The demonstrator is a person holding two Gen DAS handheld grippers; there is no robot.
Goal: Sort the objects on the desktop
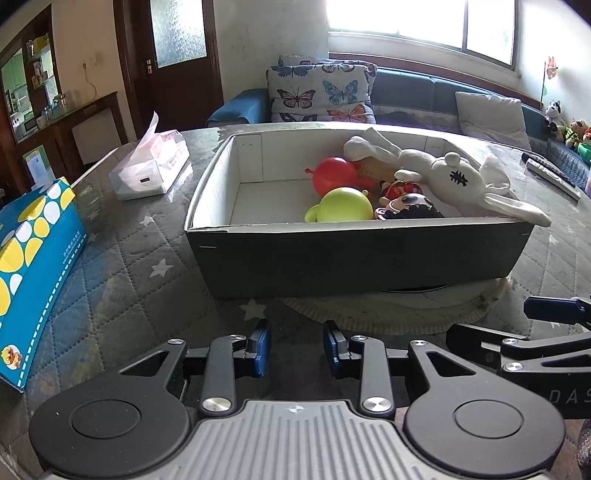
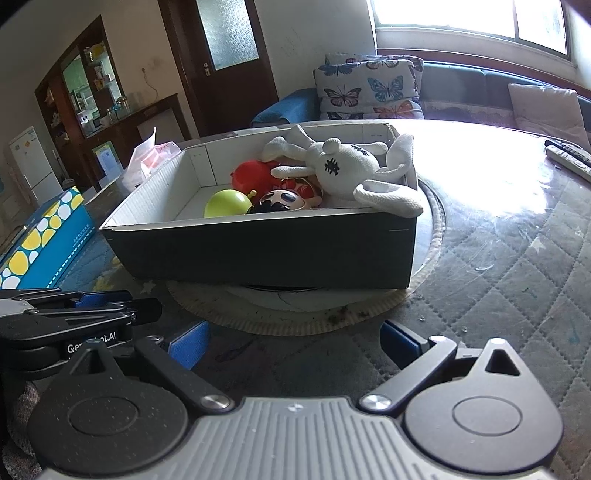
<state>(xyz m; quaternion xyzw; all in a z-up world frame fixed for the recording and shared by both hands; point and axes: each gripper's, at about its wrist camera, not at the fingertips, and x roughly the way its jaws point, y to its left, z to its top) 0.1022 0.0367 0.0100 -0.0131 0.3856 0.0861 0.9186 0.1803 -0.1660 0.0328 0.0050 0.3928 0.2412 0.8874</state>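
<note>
Leftward, a blue dotted cardboard box [image 1: 35, 269] lies on the quilted tabletop [image 1: 147, 258]; my left gripper [image 1: 297, 350] hovers with jaws narrowly parted, empty, before the dark cardboard tray [image 1: 354, 254] holding a white plush rabbit [image 1: 454, 173], my right gripper [image 2: 295, 345] wide, empty.

Both views sit low over the quilted bench [image 1: 122, 258], each looking forward and downward along its own gripper, whose body fills the bottom edge.

The left wrist view faces the dark box [image 1: 354, 258] almost square on, at twelve o'clock and near, with the left gripper [image 1: 297, 349] at six o'clock and the right gripper [image 1: 524, 332] coming in at four o'clock.

The right wrist view looks from further right, so the same box [image 2: 266, 254] lies at eleven o'clock with its right corner nearest; the left gripper [image 2: 107, 306] shows at eight o'clock.

Both share the box, the blue spotted carton [image 1: 33, 273], the butterfly cushions [image 1: 321, 92] and the window [image 1: 417, 26].
</note>
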